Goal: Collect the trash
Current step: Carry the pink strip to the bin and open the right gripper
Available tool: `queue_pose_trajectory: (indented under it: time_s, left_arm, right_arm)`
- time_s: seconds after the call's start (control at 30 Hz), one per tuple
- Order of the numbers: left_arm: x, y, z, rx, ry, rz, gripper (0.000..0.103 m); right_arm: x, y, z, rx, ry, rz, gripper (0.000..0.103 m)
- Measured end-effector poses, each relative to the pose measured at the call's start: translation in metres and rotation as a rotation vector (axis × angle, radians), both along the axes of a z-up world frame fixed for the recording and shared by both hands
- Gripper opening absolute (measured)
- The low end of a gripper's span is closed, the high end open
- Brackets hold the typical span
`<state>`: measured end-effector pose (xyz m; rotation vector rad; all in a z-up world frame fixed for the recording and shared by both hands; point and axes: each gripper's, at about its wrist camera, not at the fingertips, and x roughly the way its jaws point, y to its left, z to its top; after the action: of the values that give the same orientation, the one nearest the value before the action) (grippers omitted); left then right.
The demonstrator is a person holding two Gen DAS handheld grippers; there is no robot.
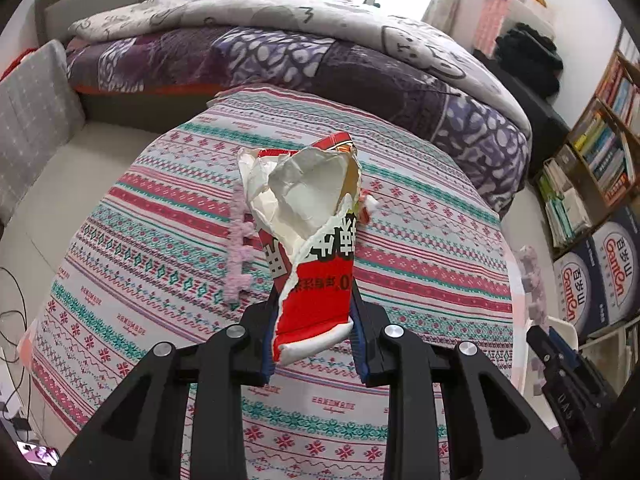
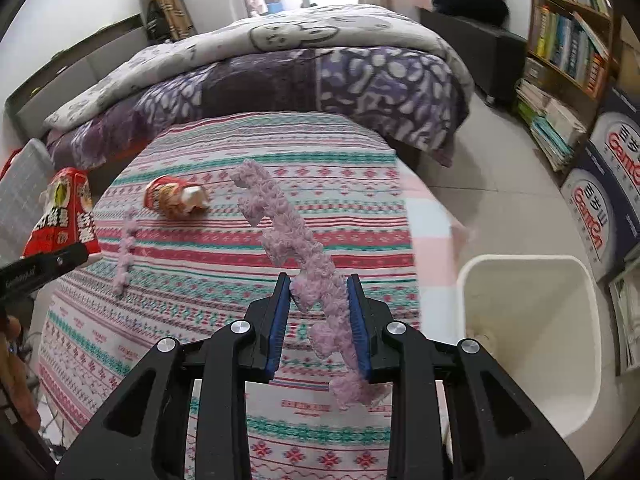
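Note:
My left gripper [image 1: 314,296] is shut on a torn red and white snack wrapper [image 1: 308,224] and holds it above the patterned table [image 1: 420,248]; the wrapper also shows at the left of the right wrist view [image 2: 60,216]. My right gripper [image 2: 318,280] is shut on a pink crocheted strip [image 2: 296,248], lifted above the table [image 2: 200,280]. A second pink strip [image 2: 126,250] and a crumpled red wrapper [image 2: 176,198] lie on the tablecloth. The second strip also shows in the left wrist view [image 1: 238,256].
A white trash bin [image 2: 532,340] stands on the floor right of the table. A bed with a purple quilt [image 2: 304,76] lies beyond the table. Bookshelves [image 2: 568,40] and water boxes [image 2: 608,176] line the right wall. Cables [image 1: 12,320] lie on the floor at left.

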<state>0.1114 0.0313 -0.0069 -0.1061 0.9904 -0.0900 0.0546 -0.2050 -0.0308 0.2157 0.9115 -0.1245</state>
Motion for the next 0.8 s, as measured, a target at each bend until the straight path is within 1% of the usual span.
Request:
queue_pose_trajectory:
  time_s: [0.33,0.47,0.7,0.8]
  left_arm:
    - [-0.006,-0.034,-0.003,0.06,-0.03,-0.062,0.03]
    - [-0.008,-0.045,-0.004,0.064,-0.035,-0.084,0.03]
    - [-0.011,-0.064,-0.011,0.078,-0.03,-0.122,0.03]
    - [-0.013,-0.075,-0.013,0.082,-0.03,-0.142,0.03]
  right_arm:
    - [-0.008,-0.034,0.001,-0.001,0.005,-0.1,0.028]
    - [-0.013,-0.05,0.001,-0.003,0.011,-0.152,0.028]
    - [-0.022,-0.083,-0.005,0.003,0.052,-0.248,0.028]
    - [-0.027,-0.1,-0.01,0.022,0.079,-0.297,0.028]
